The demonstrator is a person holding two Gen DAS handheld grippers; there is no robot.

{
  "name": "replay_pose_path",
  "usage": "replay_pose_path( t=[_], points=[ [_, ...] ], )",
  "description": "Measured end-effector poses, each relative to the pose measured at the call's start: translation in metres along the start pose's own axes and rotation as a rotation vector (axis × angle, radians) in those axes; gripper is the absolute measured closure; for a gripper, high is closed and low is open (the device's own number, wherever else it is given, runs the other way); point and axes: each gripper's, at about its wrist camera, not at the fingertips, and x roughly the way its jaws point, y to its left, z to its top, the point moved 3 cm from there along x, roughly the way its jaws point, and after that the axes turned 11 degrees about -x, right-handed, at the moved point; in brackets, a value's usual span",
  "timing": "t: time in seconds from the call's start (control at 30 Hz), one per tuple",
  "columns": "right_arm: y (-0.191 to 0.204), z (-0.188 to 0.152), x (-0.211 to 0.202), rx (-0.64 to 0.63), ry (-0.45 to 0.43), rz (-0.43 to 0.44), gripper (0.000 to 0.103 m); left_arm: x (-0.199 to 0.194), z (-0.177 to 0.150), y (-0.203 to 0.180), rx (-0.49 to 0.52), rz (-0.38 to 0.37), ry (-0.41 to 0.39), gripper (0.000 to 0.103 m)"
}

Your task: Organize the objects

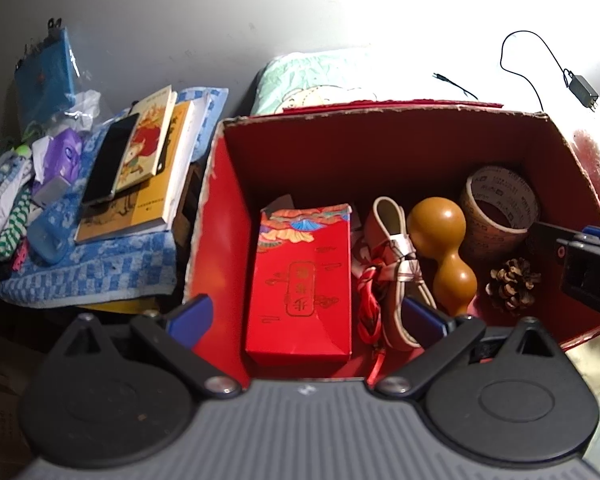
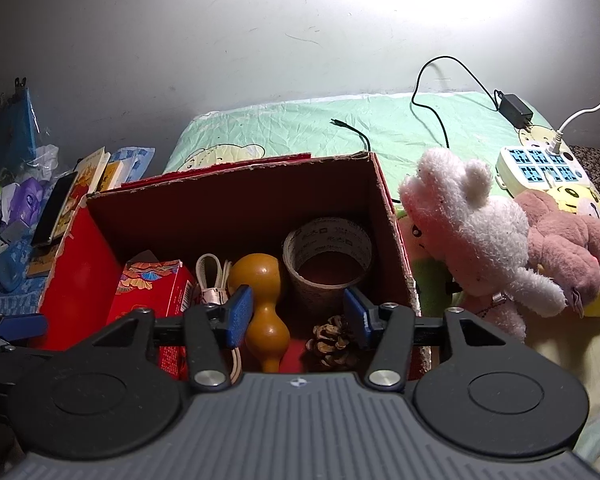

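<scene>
Two grippers hover over an open red cardboard box (image 1: 220,216) that sits on a bed. Left gripper (image 1: 306,314) has its fingers spread wide, nothing between the pads; below it in the left of the box lies a red gift packet (image 1: 300,284). Right gripper (image 2: 298,316) also has its fingers apart and grips nothing. Seen from its wrist camera, a brown gourd (image 2: 262,308) and a pinecone (image 2: 332,340) lie on the box floor between and below the blue pads, not touched by them. Also in the box: a coiled white cable (image 1: 396,248) beside the gourd, a red braided cord (image 1: 370,308), and a roll of printed tape (image 1: 498,208) standing in the far right corner. Left of the box, books (image 1: 152,160) and a phone (image 1: 110,160) are stacked on a blue checked towel (image 1: 100,276). Right of the box lie plush toys (image 2: 472,232), a power strip (image 2: 540,168) and a black adapter (image 2: 514,110) on the green bedding.
</scene>
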Motion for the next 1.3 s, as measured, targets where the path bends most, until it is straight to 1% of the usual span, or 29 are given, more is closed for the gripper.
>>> replay_pose_path(
  t=[0.07,0.1,0.17,0.2,0.5,0.7,0.93,1.3],
  points=[
    [0.000,0.000,0.000,0.002,-0.006,0.001,0.045,0.002,0.000,-0.001,0.000,-0.003,0.003,0.003],
    [0.000,0.000,0.000,-0.001,-0.007,-0.003,0.045,0.002,0.000,-0.001,0.001,-0.004,0.005,0.003],
    [0.000,0.000,-0.001,-0.007,-0.014,-0.017,0.040,0.003,-0.001,-0.001,0.002,-0.005,0.005,0.003],
    [0.000,-0.001,-0.002,-0.011,-0.020,-0.023,0.040,0.003,-0.001,-0.001,0.004,-0.005,0.005,0.003],
    [-0.002,-0.001,-0.002,0.001,-0.018,-0.004,0.040,0.008,-0.003,-0.002,0.015,-0.003,0.013,0.003],
    [-0.006,-0.002,0.001,0.013,-0.005,-0.023,0.040,0.010,-0.003,-0.001,0.015,0.003,0.018,0.003],
    [-0.007,-0.002,0.001,-0.010,-0.005,-0.081,0.041,0.012,-0.004,-0.002,0.019,0.011,0.019,0.003],
    [-0.009,-0.006,0.003,0.014,0.009,-0.056,0.041,0.014,-0.006,-0.005,0.032,0.012,0.028,0.003]
  ],
)
